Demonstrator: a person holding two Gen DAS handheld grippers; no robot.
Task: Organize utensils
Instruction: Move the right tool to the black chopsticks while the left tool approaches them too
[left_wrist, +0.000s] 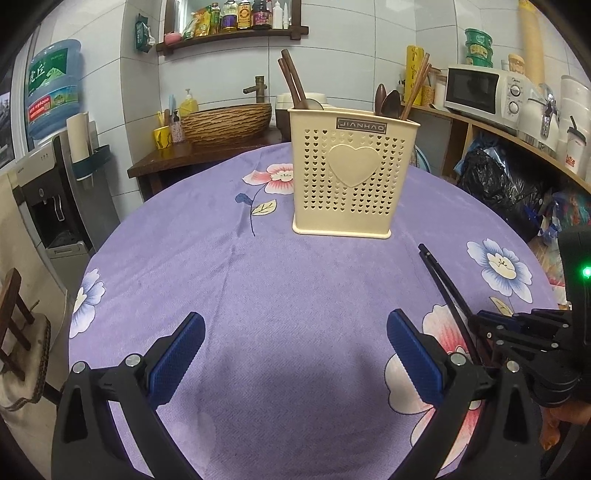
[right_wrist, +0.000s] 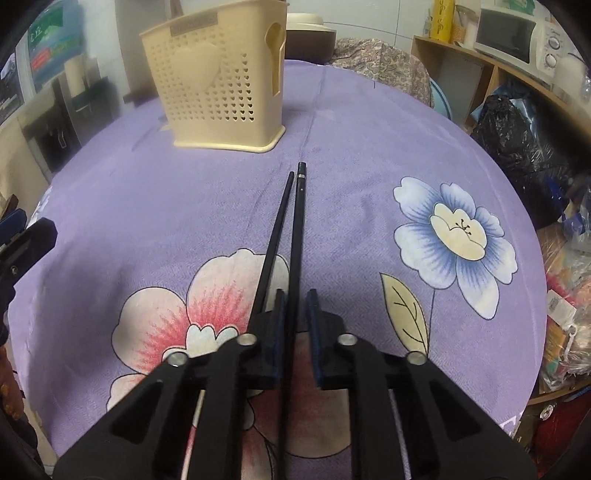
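Black chopsticks (right_wrist: 291, 236), a thin pair, lie on the counter near its right edge, their far tips aimed at the cream perforated plastic utensil holder (right_wrist: 221, 81) standing toward the far edge. The right gripper (right_wrist: 295, 306) is seen closed down, with one stick caught between its pads; the other stick runs just outside the left pad, so it is judged that only one is truly held. For a clean lift, the grip would best be checked for both sticks, the pair raised level, then tipped upright over an open compartment of the holder, where brown wooden spoons and chopsticks (left_wrist: 391, 99) already stand. The left gripper (left_wrist: 295, 354) is held wide open and empty over the near edge. A purple flowered cloth (left_wrist: 258, 280) covers the counter. Behind it a woven basin (left_wrist: 225, 122), a white microwave (left_wrist: 484, 92) and a shelf of bottles (left_wrist: 236, 18) are seen.
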